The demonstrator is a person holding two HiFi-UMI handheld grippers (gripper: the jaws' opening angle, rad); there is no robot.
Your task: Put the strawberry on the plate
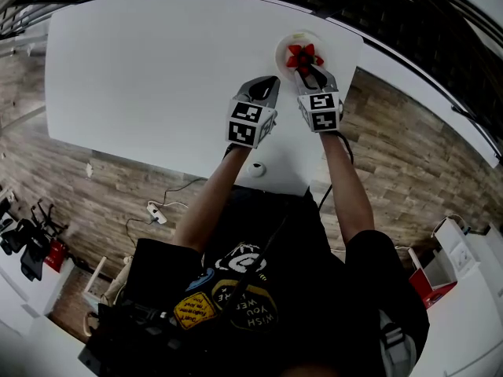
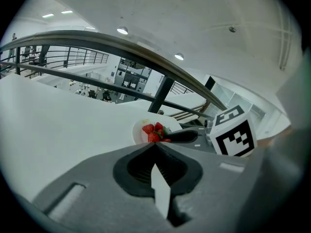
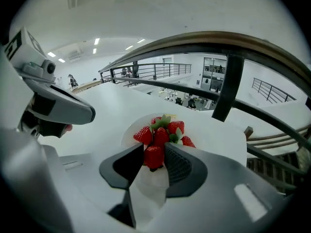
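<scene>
With the jaws of your right gripper (image 3: 154,149) pinching the strawberry (image 3: 153,158) just over the near edge of the plate (image 3: 127,130), and your left gripper (image 2: 154,147) closed and empty beside the plate, lower gently next to the pile of strawberries (image 3: 166,127), then open.

A white table (image 1: 157,69) is filling the upper part of the head view. Below its near edge a wood-plank floor (image 1: 94,179) is showing, with a white power strip (image 1: 156,213) lying on it and a thin cable (image 1: 187,185) trailing beside the strip. A red-and-white box (image 1: 434,277) is standing on the floor at the right. Beyond the table's far edge a railing (image 2: 97,41) is curving under glowing ceiling lights (image 2: 122,30).
</scene>
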